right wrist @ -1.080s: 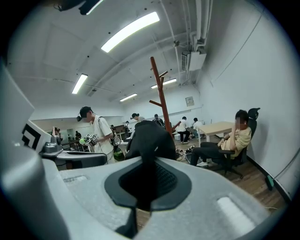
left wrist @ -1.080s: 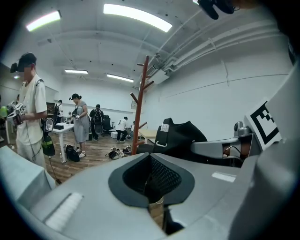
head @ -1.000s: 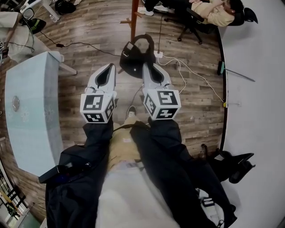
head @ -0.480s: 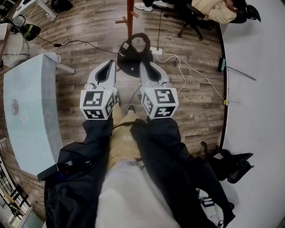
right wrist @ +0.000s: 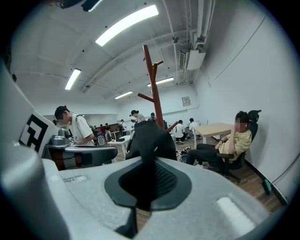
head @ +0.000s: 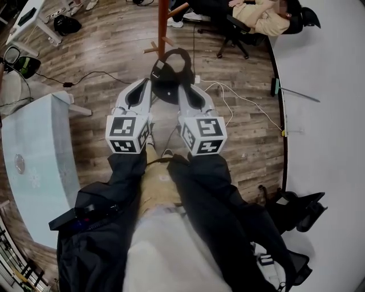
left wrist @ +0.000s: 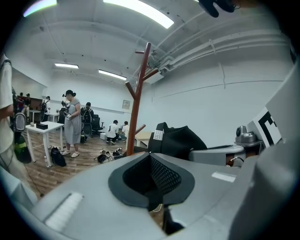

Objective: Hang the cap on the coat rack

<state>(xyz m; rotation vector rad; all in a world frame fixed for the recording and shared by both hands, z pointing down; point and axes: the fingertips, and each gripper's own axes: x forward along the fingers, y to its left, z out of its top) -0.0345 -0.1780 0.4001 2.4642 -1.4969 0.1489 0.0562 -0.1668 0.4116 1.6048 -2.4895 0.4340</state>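
Item 1. Cap (head: 170,73): black, w/ white tag on its side. Pinched at one edge in R gripper (head: 186,89), jaws clenched on the fabric. The rest of the cap stands up ahead of the jaw tips. Not on any peg. Sits off to the right of the table's far right corner, well apart from it.

Item 2. L gripper (head: 139,86): jaws closed together, nothing between them. Level w/ R gripper, just beside the cap's left edge.

Item 3. Coat rack (head: 163,23): red-brown wood pole w/ angled pegs, straight ahead past the cap. Lower pegs show near the cap in head view.

Item 4. Table (head: 34,142): pale blue top, at the person's left. Its right edge runs alongside L gripper, apart from it.

Item 5. Floor (head: 108,34): wood planks. White cable (head: 239,94) trails across it to the right of the cap.

Item 6. Seated person (head: 259,12): yellow top, in an office chair right of the rack.
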